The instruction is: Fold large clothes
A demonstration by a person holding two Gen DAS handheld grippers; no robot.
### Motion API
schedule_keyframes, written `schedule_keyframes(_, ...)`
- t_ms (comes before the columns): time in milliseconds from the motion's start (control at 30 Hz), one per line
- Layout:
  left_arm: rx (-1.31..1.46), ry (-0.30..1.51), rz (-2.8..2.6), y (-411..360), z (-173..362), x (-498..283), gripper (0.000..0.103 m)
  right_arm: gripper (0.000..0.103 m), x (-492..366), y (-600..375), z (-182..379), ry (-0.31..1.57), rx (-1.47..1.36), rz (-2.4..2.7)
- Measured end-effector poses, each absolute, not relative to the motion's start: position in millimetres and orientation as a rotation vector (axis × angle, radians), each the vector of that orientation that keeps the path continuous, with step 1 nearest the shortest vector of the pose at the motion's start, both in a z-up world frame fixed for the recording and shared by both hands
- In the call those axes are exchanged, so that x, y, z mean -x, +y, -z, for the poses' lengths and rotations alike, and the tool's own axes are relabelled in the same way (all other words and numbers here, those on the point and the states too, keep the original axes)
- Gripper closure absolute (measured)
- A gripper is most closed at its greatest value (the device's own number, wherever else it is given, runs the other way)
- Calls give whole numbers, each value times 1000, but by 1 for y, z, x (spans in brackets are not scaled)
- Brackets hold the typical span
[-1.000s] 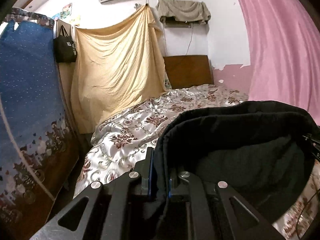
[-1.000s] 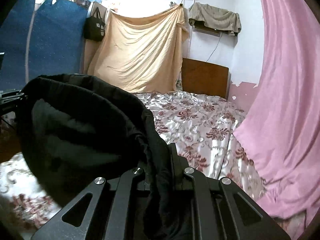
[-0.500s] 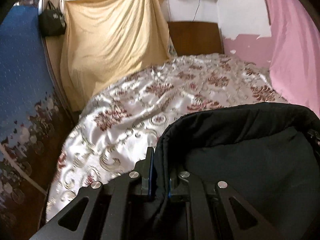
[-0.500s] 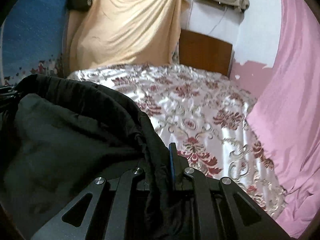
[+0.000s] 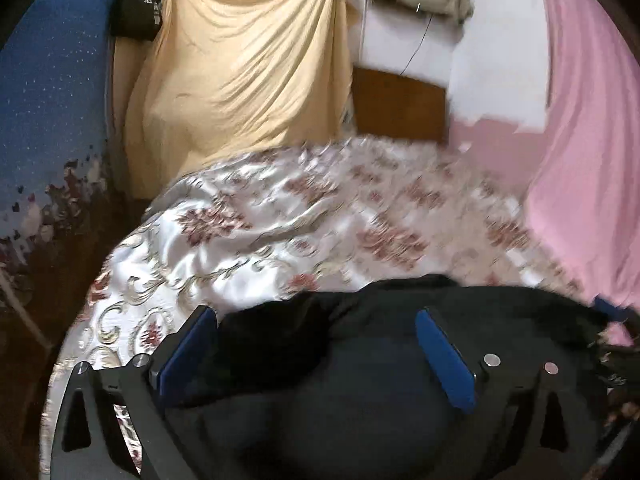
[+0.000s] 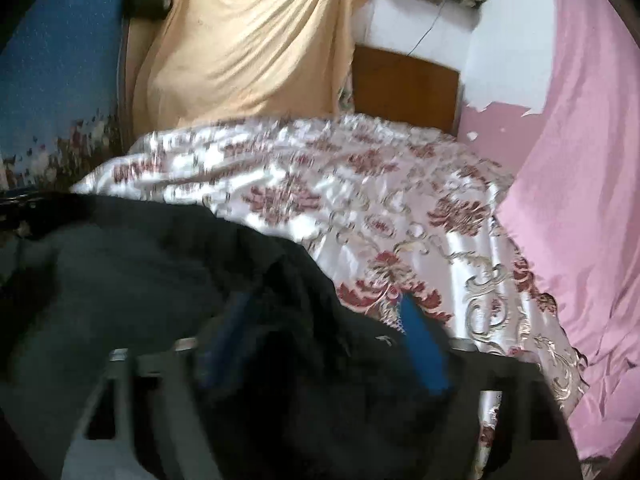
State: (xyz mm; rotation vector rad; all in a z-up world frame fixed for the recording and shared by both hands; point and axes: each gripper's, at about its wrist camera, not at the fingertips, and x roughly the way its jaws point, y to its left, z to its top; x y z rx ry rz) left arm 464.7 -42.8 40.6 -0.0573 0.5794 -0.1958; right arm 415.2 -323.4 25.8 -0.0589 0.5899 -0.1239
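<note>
Compared with the earlier frames, both grippers are no longer pinching the black garment (image 5: 360,380): a second ago the blue pads were pressed together on its edge and the cloth was hanging in the air between the two hands, and now it is lying down on the near end of the bed (image 5: 256,232). The left gripper (image 5: 316,348) is opening, its fingers (image 5: 188,344) are standing wide apart, and the dark cloth is lying between them without being pressed. The right gripper (image 6: 324,344) is opening too; its picture is blurred, but the fingers (image 6: 424,352) are clearly separated and the garment is bunching loosely between them. In the right wrist view the garment is covering the near left part of the bed, and in the left wrist view it is reaching across the near edge toward the right. The flowered bedspread is showing bare beyond it, up to the wooden headboard (image 5: 400,104). A yellow sheet (image 5: 240,80) is hanging behind the far left corner of the bed, with a black bag (image 5: 136,12) hanging beside it and a blue patterned panel (image 5: 48,120) along the left side. A pink curtain (image 5: 580,140) is falling along the right edge of the bed and touching the bedspread.
</note>
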Motion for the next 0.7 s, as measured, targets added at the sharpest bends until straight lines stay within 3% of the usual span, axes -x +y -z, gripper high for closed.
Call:
schedule_keyframes(233,128,588,359,-34,-31,-408,1,17,-361,-314,-29,566,-10,14)
schedule_keyframes(267,113,577,377,-36,-24,-396,1,13,-355,-311,-25,567,-11,-5)
schedule_keyframes(367,17,579,383,-49,-2,-383,1,11,-346,-299,-5,591,27,-34)
schedule_keyframes(533,-130,605,314,-73,24,-407,1,11,-370,-304,19,644,91,98)
schedule_keyframes(700,-81,610,292,-80,28,-440,0,11,-407,-344,31,709,49,245)
